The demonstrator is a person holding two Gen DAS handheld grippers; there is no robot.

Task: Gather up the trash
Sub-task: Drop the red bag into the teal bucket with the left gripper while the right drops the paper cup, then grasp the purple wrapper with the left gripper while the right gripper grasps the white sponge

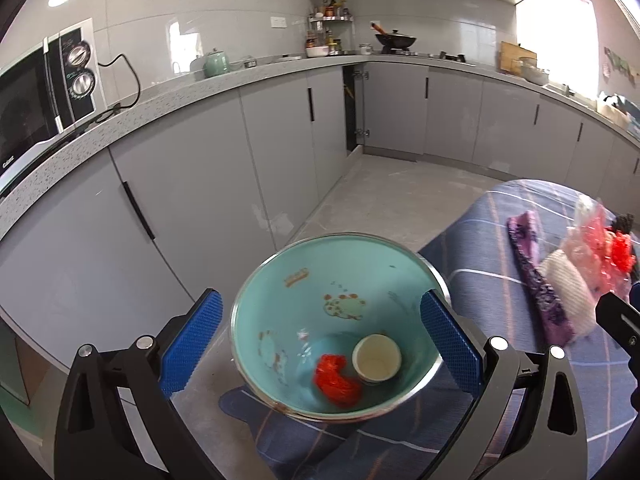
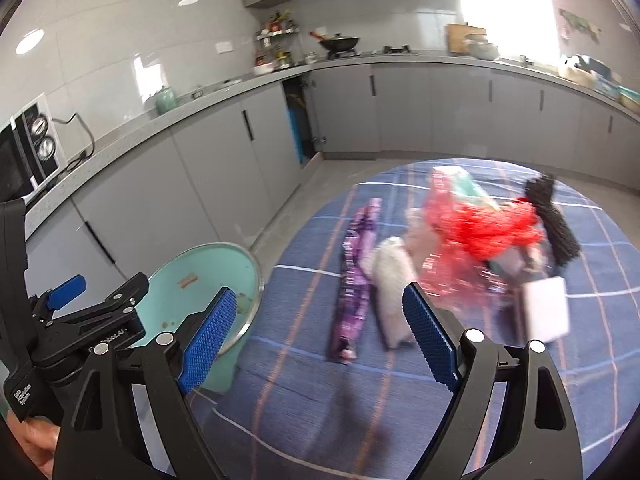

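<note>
A turquoise trash bin (image 1: 280,280) stands at the edge of the blue plaid table (image 1: 472,248). At its bottom lie a crumpled red wrapper (image 1: 336,380) and a white paper cup (image 1: 377,358). My left gripper (image 1: 320,308) hangs open above the bin mouth with nothing between its pads. My right gripper (image 2: 320,300) is open and empty over the table (image 2: 304,400), just short of a purple wrapper (image 2: 356,280) and a white fluffy roll (image 2: 392,280). Beyond these lies a heap: a pink plastic bag (image 2: 444,248), red mesh (image 2: 496,228), a black bundle (image 2: 556,220) and a white block (image 2: 546,308).
Grey cabinets (image 1: 180,184) run along the left and far walls under a speckled counter (image 1: 132,108) with a microwave (image 1: 40,92) and a green kettle (image 1: 216,62). One corner cabinet door (image 1: 354,108) stands ajar. Bare floor (image 1: 380,196) lies between table and cabinets.
</note>
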